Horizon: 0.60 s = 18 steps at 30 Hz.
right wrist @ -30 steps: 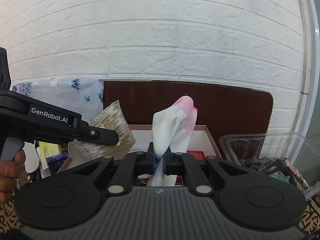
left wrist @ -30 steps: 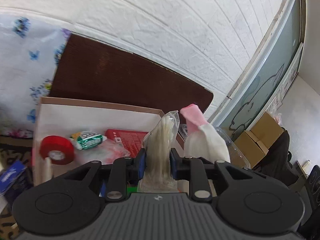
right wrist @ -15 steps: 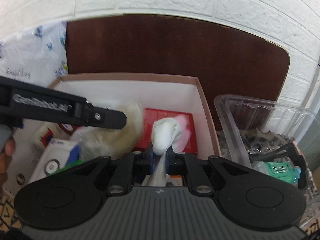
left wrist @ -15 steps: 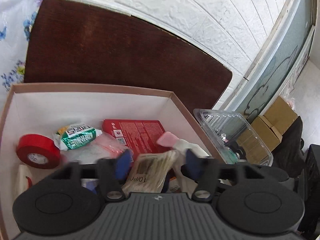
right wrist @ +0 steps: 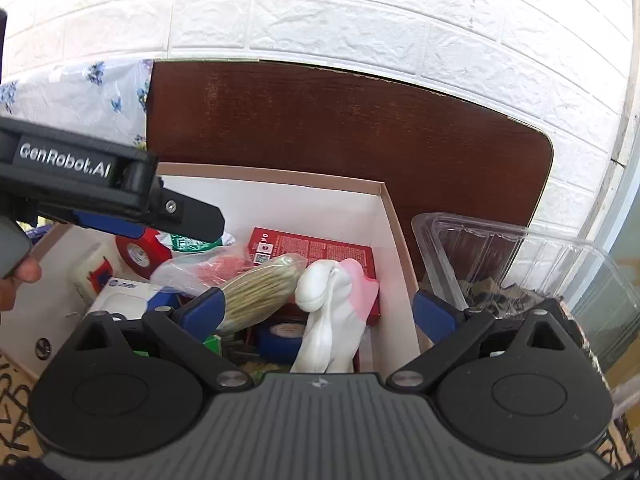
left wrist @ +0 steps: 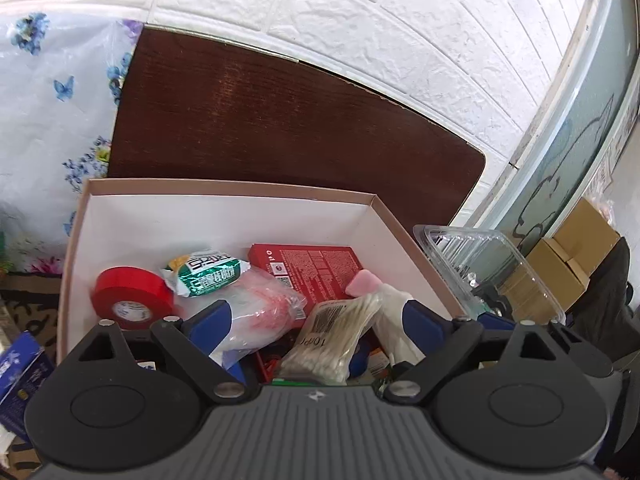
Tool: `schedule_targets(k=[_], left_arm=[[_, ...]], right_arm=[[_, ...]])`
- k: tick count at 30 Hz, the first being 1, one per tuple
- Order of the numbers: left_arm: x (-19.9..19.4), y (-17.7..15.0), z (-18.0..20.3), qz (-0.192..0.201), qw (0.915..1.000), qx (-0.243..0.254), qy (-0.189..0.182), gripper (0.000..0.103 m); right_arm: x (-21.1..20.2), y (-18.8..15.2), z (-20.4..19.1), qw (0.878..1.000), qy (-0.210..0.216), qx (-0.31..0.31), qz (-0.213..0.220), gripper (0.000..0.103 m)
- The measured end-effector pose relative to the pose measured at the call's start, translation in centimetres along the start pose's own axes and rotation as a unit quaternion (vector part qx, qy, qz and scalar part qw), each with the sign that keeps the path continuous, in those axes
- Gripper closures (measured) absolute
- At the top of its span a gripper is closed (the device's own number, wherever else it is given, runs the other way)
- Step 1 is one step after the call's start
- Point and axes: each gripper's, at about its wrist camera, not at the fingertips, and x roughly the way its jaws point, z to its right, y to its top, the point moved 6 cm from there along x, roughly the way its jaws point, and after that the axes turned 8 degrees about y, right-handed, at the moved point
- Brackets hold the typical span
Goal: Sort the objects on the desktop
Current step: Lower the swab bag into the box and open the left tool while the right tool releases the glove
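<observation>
Your left gripper point(left wrist: 316, 320) is over the open box point(left wrist: 224, 188), and its jaws are opening wide. The bag of cotton swabs point(left wrist: 332, 340) lies between them, but the blue pads point(left wrist: 210, 322) are not pressing on it. The bag rests in the box on top of other things, partly over the red flat packet point(left wrist: 312, 268).

Your right gripper point(right wrist: 316, 310) is over the same box point(right wrist: 276, 176), and its jaws are opening too. The white and pink sock point(right wrist: 332, 308) sits between them in the box, close to the right wall. The pads stand apart from it on both sides. The sock leans on the red packet point(right wrist: 304, 248), with its pink end to the right. You can see the swab bag point(right wrist: 260, 288) just left of the sock here, touching it or very close; it is hard to tell which.

In the box there is also a red roll of tape point(left wrist: 132, 296), a green and white snack pack point(left wrist: 208, 272), and a clear bag with something pink inside point(left wrist: 260, 308). A blue roll point(right wrist: 280, 340) lies low in the box, half hidden under the sock.

A clear plastic tub point(right wrist: 520, 264) stands just right of the box. A dark brown board point(left wrist: 280, 120) leans on the white brick wall point(left wrist: 360, 12) behind it all.
</observation>
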Motion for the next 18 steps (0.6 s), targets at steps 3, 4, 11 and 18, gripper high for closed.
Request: schedule_targets(k=[3,4,11,18], left_arm=[[-0.7,-0.5,0.0,-0.005,0.9999,0.008,0.006,0.007],[-1.0,-0.7,0.0,-0.006,0.9999,0.010,0.008,0.007],[-4.5,-2.1,0.0,0.007,0.9995,0.024,0.021,0.007],[-8.3,-4.2,0.3,0.012,0.9981,0.051,0.034,0.007]], right_arm=[[-0.7,-0.2,-0.2,1.000,0.001,0.011,-0.004,0.005],[-1.0,-0.2,-0.3,1.000,-0.002,0.015,-0.007,0.005],[-4.3,-0.2,-1.9,0.999,-0.014,0.040,0.003,0.005],[-8.1,-0.2,-4.4,0.999,-0.009,0.034,0.028,0.005]])
